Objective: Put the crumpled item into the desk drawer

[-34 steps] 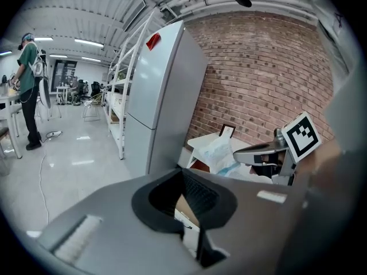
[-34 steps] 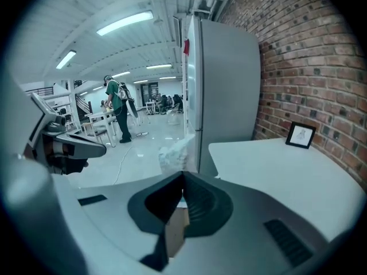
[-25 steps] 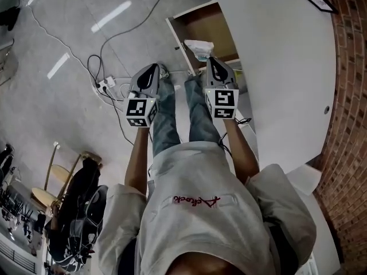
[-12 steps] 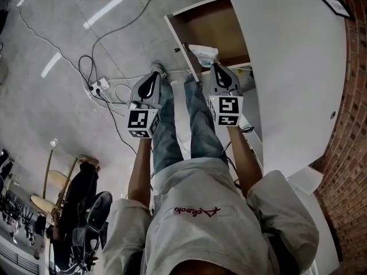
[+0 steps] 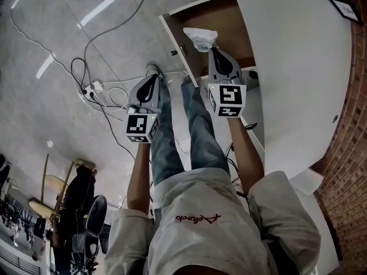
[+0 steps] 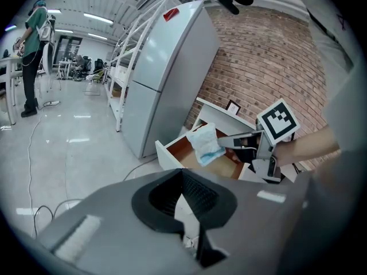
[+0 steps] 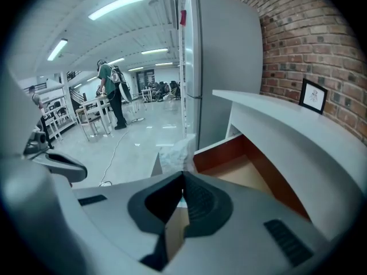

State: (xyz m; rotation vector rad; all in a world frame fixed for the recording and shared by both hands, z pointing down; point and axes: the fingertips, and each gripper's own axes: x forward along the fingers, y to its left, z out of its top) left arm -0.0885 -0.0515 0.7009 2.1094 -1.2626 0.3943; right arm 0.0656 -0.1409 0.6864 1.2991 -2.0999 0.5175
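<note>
The crumpled item (image 5: 200, 38), a white and pale blue wad, hangs above the open desk drawer (image 5: 221, 17) with its brown inside. My right gripper (image 5: 210, 50) is shut on the wad's near end. From the left gripper view the crumpled item (image 6: 205, 143) shows over the drawer (image 6: 184, 153), held by the right gripper (image 6: 236, 143). In the right gripper view the crumpled item (image 7: 174, 153) sticks out past the jaws, with the drawer (image 7: 248, 171) to its right. My left gripper (image 5: 153, 76) hangs left of the drawer over the floor, shut and holding nothing.
The white desk top (image 5: 287, 67) runs along the right by a brick wall (image 5: 350, 153). Cables and a power strip (image 5: 92, 87) lie on the grey floor at left. A grey cabinet (image 6: 163, 67) stands behind the drawer. A chair (image 5: 57, 182) is at lower left.
My right gripper has carried the crumpled item forward from the drawer's front edge to above its open inside. The left gripper has stayed shut beside the legs.
</note>
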